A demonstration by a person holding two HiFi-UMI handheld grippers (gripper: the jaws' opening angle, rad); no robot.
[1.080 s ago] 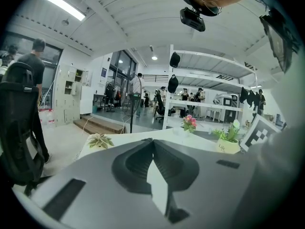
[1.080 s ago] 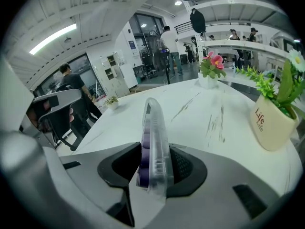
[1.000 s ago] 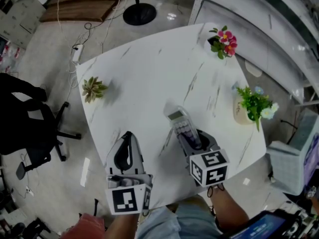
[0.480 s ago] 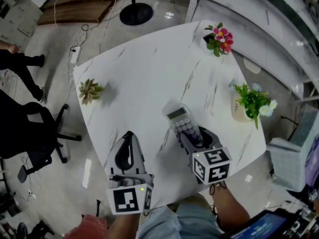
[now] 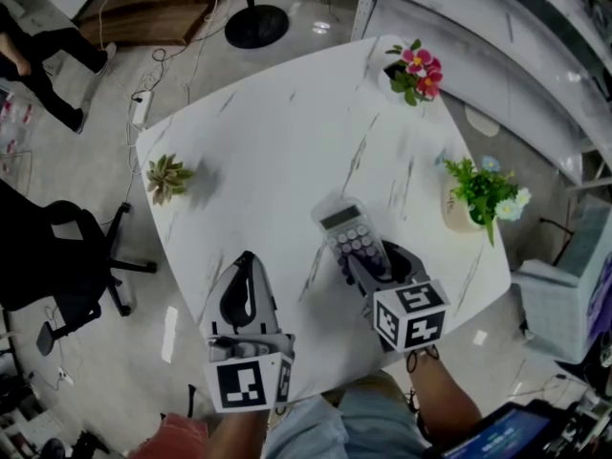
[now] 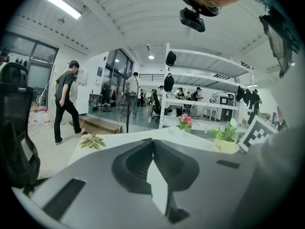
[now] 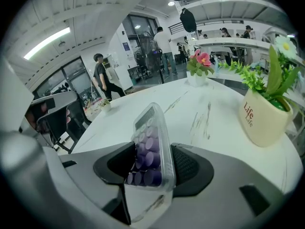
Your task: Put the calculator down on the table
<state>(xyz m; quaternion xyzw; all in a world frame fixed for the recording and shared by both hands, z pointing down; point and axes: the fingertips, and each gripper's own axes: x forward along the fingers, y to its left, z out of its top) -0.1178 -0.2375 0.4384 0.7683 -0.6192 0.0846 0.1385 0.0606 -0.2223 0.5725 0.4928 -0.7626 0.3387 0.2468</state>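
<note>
The calculator point(image 5: 352, 237), clear-cased with purple keys and a grey display, lies keys-up on the white marble table point(image 5: 277, 151) near its front right edge. My right gripper point(image 5: 371, 261) straddles its near end, jaws opening. In the right gripper view the calculator point(image 7: 151, 147) leans tilted between the jaws of the right gripper point(image 7: 153, 152), close to the right pad, with a gap on its left side. My left gripper point(image 5: 247, 261) hovers over the table's front left edge, shut and holding nothing; in its own view the left gripper point(image 6: 152, 141) has its tips together.
A succulent point(image 5: 164, 175) sits at the table's left. A pink flower pot point(image 5: 413, 70) stands at the far right corner, and a cream pot of greenery point(image 5: 476, 199) on the right edge, close to the calculator. An office chair point(image 5: 57, 256) is on the left, where a person point(image 5: 48, 41) walks.
The calculator has tipped from standing steeply to lying flatter with its keys up, and the right jaws have spread wider around it. A person walked in at upper left.
</note>
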